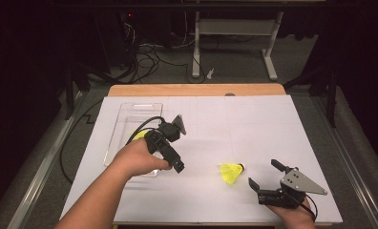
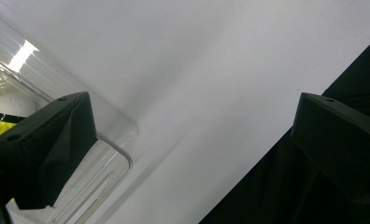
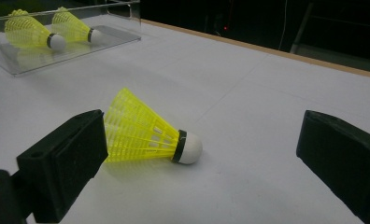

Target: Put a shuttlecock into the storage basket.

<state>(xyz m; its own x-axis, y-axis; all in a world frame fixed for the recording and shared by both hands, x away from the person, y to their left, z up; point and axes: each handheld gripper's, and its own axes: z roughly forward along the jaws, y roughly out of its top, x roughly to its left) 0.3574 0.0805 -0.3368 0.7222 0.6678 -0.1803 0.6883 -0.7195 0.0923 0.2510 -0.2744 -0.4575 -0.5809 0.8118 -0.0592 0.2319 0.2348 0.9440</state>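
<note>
A yellow shuttlecock [image 1: 231, 172] [image 3: 145, 133] with a white cork lies on its side on the white table top. My right gripper [image 1: 265, 174] [image 3: 202, 145] rests just right of it, open, with its jaws wide on either side of it and not touching it. A clear plastic tray [image 1: 130, 110] [image 2: 122, 156] [image 3: 80, 44] stands at the left. Two more yellow shuttlecocks [image 3: 31, 35] [image 3: 73, 25] lie inside it. My left gripper [image 1: 173, 161] [image 2: 192, 140] hangs open and empty over the tray's near right corner, next to one cork [image 2: 12, 105].
White paper [image 1: 254, 124] covers the table, with a wooden strip [image 1: 196, 89] along the far edge. A black cable [image 1: 68, 152] trails off the left side. Beyond the table are floor cables [image 1: 149, 59] and a desk frame [image 1: 270, 52].
</note>
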